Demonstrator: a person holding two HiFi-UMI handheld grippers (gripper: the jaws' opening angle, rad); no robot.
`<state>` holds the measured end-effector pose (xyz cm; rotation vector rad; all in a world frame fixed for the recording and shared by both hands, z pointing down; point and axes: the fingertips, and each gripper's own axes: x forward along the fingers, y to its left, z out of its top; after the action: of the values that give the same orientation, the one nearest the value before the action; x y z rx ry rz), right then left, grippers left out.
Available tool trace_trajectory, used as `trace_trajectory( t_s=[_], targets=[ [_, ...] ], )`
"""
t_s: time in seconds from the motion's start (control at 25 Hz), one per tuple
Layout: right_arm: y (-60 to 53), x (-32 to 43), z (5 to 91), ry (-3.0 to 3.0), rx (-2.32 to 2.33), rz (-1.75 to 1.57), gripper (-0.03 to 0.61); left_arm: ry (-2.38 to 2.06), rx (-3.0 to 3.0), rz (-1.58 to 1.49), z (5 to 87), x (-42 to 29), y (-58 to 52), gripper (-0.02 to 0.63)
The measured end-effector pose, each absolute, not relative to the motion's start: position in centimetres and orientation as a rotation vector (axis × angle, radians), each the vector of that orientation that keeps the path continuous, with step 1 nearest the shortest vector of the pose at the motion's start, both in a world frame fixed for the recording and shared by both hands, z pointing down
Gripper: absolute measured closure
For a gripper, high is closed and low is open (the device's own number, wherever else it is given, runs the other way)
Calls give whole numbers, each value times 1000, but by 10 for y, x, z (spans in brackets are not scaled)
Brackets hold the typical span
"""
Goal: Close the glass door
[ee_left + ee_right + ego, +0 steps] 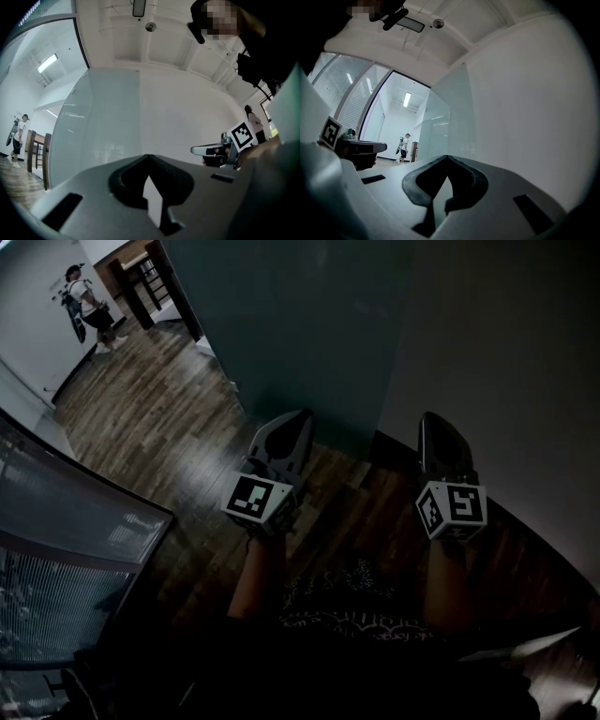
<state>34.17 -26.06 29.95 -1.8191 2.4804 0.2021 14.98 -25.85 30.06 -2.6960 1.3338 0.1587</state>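
Note:
The glass door (pixel 291 324) is a tall frosted teal panel straight ahead, standing beside a white wall (pixel 497 352). My left gripper (pixel 298 420) points at the panel's lower part, shut and empty; whether it touches the glass I cannot tell. My right gripper (pixel 433 420) is level with it, aimed at the wall's foot, jaws shut on nothing. In the left gripper view the glass door (pixel 98 126) fills the left half beyond the left gripper (pixel 149 157). In the right gripper view the glass door (pixel 445 122) stands left of centre past the right gripper (pixel 447 157).
A wooden floor (pixel 159 418) runs off to the upper left through an opening into a corridor, where a person (pixel 89 306) stands far away. A ribbed glass partition (pixel 66 549) closes off the lower left. A dark baseboard (pixel 394 446) lines the wall.

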Motion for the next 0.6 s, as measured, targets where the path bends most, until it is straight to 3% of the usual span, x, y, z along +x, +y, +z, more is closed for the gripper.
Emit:
trace_trajectory(
  t_s=[0.6],
  targets=[
    [-380,376,300,2574,-1704,201,575,1461,-2619,168,294,182,-352,612]
  ],
)
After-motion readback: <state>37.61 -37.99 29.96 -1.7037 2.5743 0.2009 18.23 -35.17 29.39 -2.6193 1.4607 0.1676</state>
